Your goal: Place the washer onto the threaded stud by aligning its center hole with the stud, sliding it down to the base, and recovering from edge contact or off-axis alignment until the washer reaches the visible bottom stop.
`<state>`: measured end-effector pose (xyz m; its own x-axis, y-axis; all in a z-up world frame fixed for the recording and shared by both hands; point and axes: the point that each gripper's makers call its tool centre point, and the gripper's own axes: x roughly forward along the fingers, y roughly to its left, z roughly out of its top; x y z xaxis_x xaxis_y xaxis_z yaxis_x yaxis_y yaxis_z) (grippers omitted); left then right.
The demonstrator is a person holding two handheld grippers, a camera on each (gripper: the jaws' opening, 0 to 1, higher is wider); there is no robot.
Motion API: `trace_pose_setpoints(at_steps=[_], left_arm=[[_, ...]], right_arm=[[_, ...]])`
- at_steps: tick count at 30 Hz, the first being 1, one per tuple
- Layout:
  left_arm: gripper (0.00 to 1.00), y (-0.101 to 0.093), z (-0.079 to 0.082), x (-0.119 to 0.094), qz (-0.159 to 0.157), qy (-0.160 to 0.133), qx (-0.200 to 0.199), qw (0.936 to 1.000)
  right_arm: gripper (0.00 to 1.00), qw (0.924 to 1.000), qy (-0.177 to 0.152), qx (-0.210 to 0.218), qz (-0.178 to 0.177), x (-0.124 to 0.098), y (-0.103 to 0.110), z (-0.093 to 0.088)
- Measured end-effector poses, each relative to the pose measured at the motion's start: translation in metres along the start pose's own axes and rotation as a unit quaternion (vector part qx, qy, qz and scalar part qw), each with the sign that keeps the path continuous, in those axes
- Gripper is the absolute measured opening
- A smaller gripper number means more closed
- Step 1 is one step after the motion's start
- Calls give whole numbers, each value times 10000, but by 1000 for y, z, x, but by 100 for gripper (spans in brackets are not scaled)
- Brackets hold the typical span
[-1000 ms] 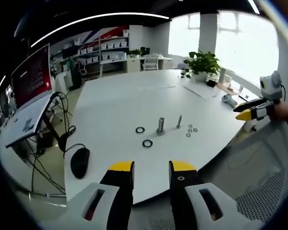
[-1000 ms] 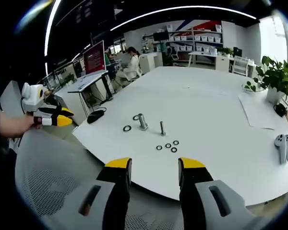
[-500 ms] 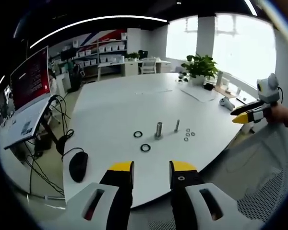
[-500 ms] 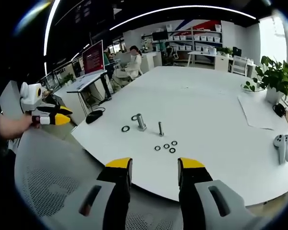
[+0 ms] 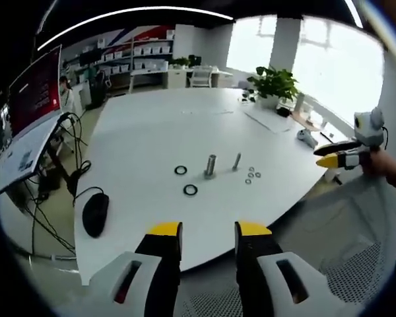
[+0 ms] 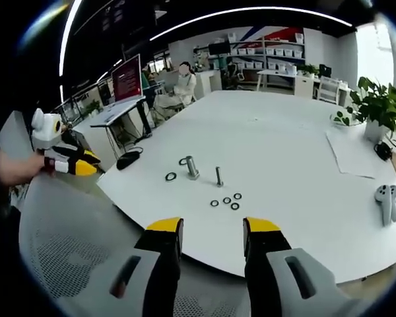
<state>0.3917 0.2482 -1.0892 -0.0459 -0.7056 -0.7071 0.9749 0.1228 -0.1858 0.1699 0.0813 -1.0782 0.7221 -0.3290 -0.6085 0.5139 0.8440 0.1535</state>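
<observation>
In the left gripper view the left gripper hangs off the table edge, jaws apart and empty; the threaded stud stands at about 12 o'clock from it, small washers just beside at its 4 o'clock. A thicker stud, two dark rings and a mouse lie leftward. In the right gripper view the right gripper is likewise parted and empty; washers sit nearest, so approach them squarely, probably pinching one by its rim. A chair back lies low left.
</observation>
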Motion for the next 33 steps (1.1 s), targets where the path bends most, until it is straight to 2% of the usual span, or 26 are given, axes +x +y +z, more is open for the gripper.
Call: trace_pose_setpoints(at_steps=[1,3,4,8,12,14,15,16,17,19,20,21,22,25,26,30,32,33], left_arm=[[30,6,4,2,38,-55,-13,10000],[34,11,2,3,81,88,-374,9992],[35,15,4,4,105,59,-391,9992],[35,15,11,11,127,206,-253,9994],[35,21,15,30,27,458,-34,9989],[37,17,14,39,-113,578,-453,9972],[37,16,18,44,-188,514,-669,9963],[37,26,26,59,-260,480,-899,9945],[37,30,27,65,-252,520,-929,9940],[37,37,30,78,-169,618,-674,9957],[36,35,31,73,-114,665,-554,9962],[36,35,33,77,-108,740,-417,9963],[36,25,34,80,-91,788,-329,9963],[36,30,37,95,-106,933,-228,9953],[36,25,38,100,-128,998,-170,9948],[35,15,32,116,-110,1413,296,9895],[35,31,30,134,-85,1621,359,9861],[35,32,29,138,-71,1690,390,9848]], right_arm=[[38,10000,12,5,19,1,1,0],[38,10000,44,-32,47,3,2,-2],[38,10000,44,-47,55,3,2,-3],[38,10000,-1,1,29,2,1,0],[38,10000,-5,-8,20,2,0,-1],[38,10000,-13,-8,3,3,-1,-1],[38,10000,-20,5,-19,3,-2,-1],[38,10000,-25,29,-26,3,-2,-1],[38,10000,-24,34,-29,3,-2,-1],[37,10000,-20,48,-37,2,-2,-1],[37,10000,-17,61,-21,2,-1,-1],[36,10000,2,71,2,3,-1,-2],[36,10000,24,44,3,4,-1,-3],[36,10000,17,35,15,2,0,-2],[36,10000,10,47,18,2,0,-2],[36,10000,21,37,5,2,-1,-3],[36,10000,16,71,0,2,-2,-3],[36,9999,33,103,17,3,-1,-3]])
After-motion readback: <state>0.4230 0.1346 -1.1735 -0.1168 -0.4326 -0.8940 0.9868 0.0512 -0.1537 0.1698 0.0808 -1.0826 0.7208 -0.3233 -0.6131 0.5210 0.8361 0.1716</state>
